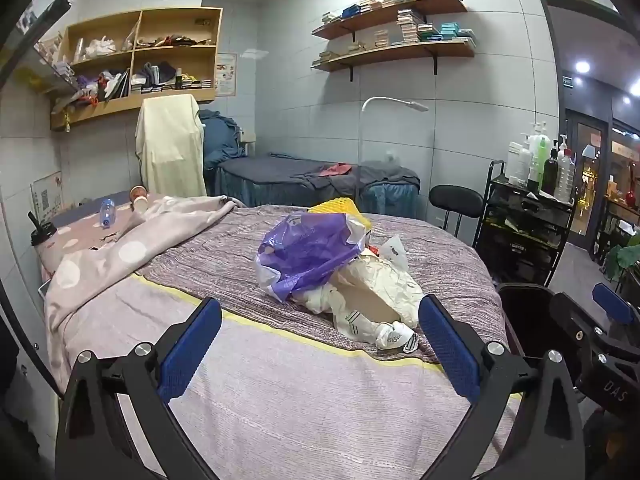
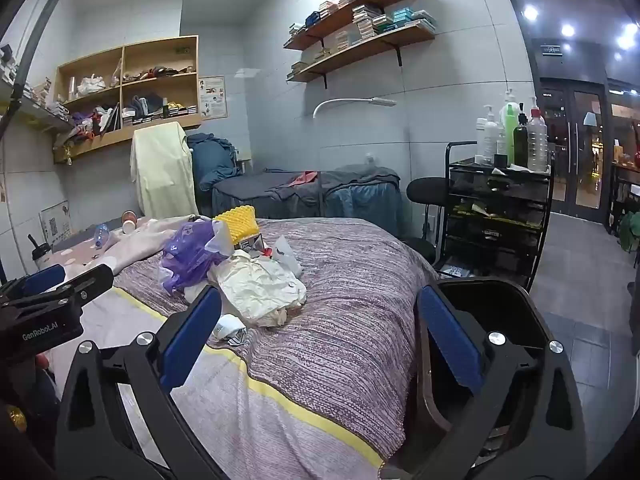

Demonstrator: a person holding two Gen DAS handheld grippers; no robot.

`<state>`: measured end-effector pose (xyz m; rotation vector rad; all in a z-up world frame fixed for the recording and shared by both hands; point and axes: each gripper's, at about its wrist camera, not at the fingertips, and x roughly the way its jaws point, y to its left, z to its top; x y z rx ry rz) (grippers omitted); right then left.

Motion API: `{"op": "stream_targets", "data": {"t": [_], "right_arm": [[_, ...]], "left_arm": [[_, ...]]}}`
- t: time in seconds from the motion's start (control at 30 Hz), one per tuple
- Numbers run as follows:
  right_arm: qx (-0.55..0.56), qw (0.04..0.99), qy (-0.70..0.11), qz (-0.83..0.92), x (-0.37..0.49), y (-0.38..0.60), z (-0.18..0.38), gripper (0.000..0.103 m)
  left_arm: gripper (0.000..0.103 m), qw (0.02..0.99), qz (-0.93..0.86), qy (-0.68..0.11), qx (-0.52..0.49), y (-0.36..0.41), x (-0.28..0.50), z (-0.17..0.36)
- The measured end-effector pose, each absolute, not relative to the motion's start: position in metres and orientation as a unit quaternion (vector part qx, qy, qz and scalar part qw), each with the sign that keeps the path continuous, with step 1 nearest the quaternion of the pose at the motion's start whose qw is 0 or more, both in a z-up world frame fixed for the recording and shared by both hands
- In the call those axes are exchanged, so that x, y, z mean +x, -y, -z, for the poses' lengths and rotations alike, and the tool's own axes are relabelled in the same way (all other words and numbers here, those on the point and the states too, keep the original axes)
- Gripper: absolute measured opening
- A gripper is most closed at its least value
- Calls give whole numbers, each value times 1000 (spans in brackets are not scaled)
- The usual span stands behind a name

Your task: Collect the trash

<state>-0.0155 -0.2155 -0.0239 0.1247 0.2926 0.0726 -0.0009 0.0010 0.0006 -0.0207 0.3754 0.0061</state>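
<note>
A heap of trash lies on the bed's striped cover [image 1: 248, 392]: a purple plastic bag [image 1: 304, 252], crumpled cream paper [image 1: 380, 284], a small white wrapper [image 1: 394, 336] and yellow foam netting [image 1: 340, 206]. My left gripper [image 1: 320, 312] is open just short of the heap, nothing between its fingers. My right gripper [image 2: 320, 300] is also open and empty, to the right of the heap over the bed's edge. In the right wrist view the purple bag [image 2: 188, 254] and cream paper [image 2: 260, 288] lie ahead and left. A black bin [image 2: 484, 300] stands beside the bed, behind the right finger.
A plastic bottle [image 1: 107, 210], paper cups [image 1: 138, 196] and a lidded drink cup [image 1: 42, 236] sit at the bed's far left on a dotted blanket [image 1: 120, 252]. A black trolley [image 2: 500, 208] with bottles and a stool [image 2: 432, 190] stand right of the bed.
</note>
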Motion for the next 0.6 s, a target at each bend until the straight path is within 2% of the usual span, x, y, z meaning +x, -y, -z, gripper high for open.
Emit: {"op": "stream_targets", "data": {"t": [0.6], "right_arm": [[64,986,-150,-37,-14,216,26,98]], "left_arm": [[97,982,-6,-190,-4,-4,-1,0]]}}
